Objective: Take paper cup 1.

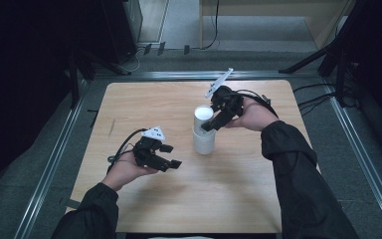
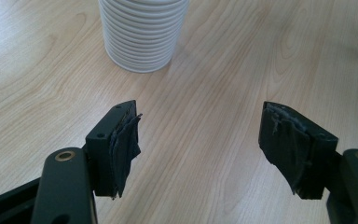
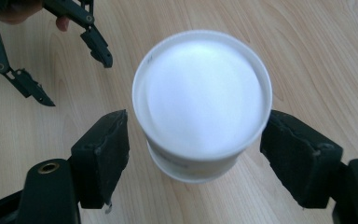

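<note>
A stack of white paper cups [image 1: 204, 135] stands upside down near the middle of the wooden table [image 1: 238, 194]. Its ribbed rims [image 2: 142, 35] show at the top of the left gripper view. My right gripper [image 1: 210, 124] hangs over the stack from the right. Its jaws stand on either side of the top cup [image 3: 200, 98], and a gap shows at the left pad [image 3: 105, 154], so it is open. My left gripper [image 1: 173, 155] is held low, left of the stack and apart from it. It is open [image 2: 200, 126] with bare wood between the pads.
In the right gripper view the left gripper [image 3: 74, 79] is at the upper left, beyond the stack. Metal rails [image 1: 54, 164] border the table, and black stands and cables [image 1: 328, 94] lie to the far right.
</note>
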Demonstrator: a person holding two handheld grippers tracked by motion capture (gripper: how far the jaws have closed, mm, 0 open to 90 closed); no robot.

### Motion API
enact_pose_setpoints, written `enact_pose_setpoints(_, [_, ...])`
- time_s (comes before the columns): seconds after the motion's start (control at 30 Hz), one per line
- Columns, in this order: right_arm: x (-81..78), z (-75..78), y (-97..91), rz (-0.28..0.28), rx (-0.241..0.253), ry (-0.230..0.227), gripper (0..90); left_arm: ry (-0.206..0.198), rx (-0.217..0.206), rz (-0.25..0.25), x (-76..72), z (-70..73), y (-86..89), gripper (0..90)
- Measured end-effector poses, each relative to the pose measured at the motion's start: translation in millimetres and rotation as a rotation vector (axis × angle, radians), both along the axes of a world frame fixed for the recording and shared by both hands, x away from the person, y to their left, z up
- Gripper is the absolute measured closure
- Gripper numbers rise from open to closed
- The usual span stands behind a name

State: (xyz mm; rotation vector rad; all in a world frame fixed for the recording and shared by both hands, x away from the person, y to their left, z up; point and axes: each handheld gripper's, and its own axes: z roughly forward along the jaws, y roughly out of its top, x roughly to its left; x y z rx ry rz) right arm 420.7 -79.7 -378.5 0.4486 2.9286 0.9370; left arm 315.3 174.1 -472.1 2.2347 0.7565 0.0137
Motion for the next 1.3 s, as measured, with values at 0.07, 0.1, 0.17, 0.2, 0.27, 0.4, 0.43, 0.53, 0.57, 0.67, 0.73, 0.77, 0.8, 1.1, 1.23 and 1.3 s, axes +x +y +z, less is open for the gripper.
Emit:
enact_pose_setpoints(0.07, [0.8, 0.5, 4.0, -0.003, -0.003, 0.006, 23.8, 0.000, -0.001, -0.001, 0.0, 0.2, 0.1, 28.6])
enact_pose_setpoints(0.1, [1.5, 0.7, 6.0, -0.002, -0.004, 0.007, 23.8, -0.001, -0.001, -0.001, -0.3, 0.4, 0.1, 28.5])
enact_pose_setpoints(0.17, [2.1, 1.5, 8.8, -0.007, -0.007, 0.013, 25.8, -0.001, -0.003, 0.001, -0.6, 0.6, 0.3, 28.5])
enact_pose_setpoints(0.2, [2.4, 2.0, 9.7, -0.013, -0.008, 0.014, 27.4, -0.001, -0.003, 0.001, -0.6, 0.6, 0.3, 28.5])
enact_pose_setpoints(0.27, [2.8, 2.5, 10.4, -0.023, -0.013, 0.016, 30.2, -0.003, -0.003, 0.001, -0.6, 0.9, 0.7, 28.5])
enact_pose_setpoints(0.4, [4.9, 3.2, 10.1, -0.037, -0.017, 0.027, 32.0, -0.003, -0.009, -0.001, -0.9, 1.8, 1.2, 28.4])
enact_pose_setpoints(0.43, [4.9, 3.4, 10.3, -0.042, -0.017, 0.029, 32.1, -0.003, -0.011, -0.003, -1.2, 2.0, 1.1, 28.3])
enact_pose_setpoints(0.53, [4.2, 7.3, 10.7, -0.043, -0.029, 0.026, 32.8, 0.006, -0.010, -0.007, -1.1, 2.5, 0.7, 28.1])
enact_pose_setpoints(0.57, [4.4, 8.5, 10.5, -0.043, -0.026, 0.026, 33.1, 0.010, -0.016, -0.009, -1.3, 2.6, 0.2, 28.0])
enact_pose_setpoints(0.67, [4.1, 15.2, 9.8, -0.053, -0.028, 0.032, 34.0, 0.008, -0.015, -0.012, -2.0, 2.5, -0.9, 26.7])
enact_pose_setpoints(0.73, [3.2, 19.1, 9.9, -0.053, -0.034, 0.029, 34.3, 0.005, -0.012, -0.012, -2.0, 2.1, -1.3, 26.5])
enact_pose_setpoints(0.77, [2.7, 21.3, 9.9, -0.054, -0.033, 0.028, 34.4, 0.004, -0.011, -0.013, -2.0, 2.1, -1.2, 26.4])
enact_pose_setpoints(0.8, [2.6, 23.2, 9.7, -0.053, -0.028, 0.028, 34.4, 0.005, -0.012, -0.012, -2.0, 2.2, -1.0, 26.4])
enact_pose_setpoints(1.1, [1.4, 43.6, 7.6, -0.062, -0.018, 0.028, 34.9, 0.023, -0.022, -0.003, -1.9, 3.6, -1.1, 21.2])
enact_pose_setpoints(1.23, [0.8, 52.5, 5.9, -0.075, -0.014, 0.034, 35.0, 0.022, -0.041, -0.007, -2.2, 4.4, -1.0, 18.6])
enact_pose_setpoints(1.3, [-0.7, 58.4, 5.4, -0.082, -0.015, 0.035, 35.0, 0.021, -0.040, -0.009, -1.9, 4.6, -0.6, 18.5])
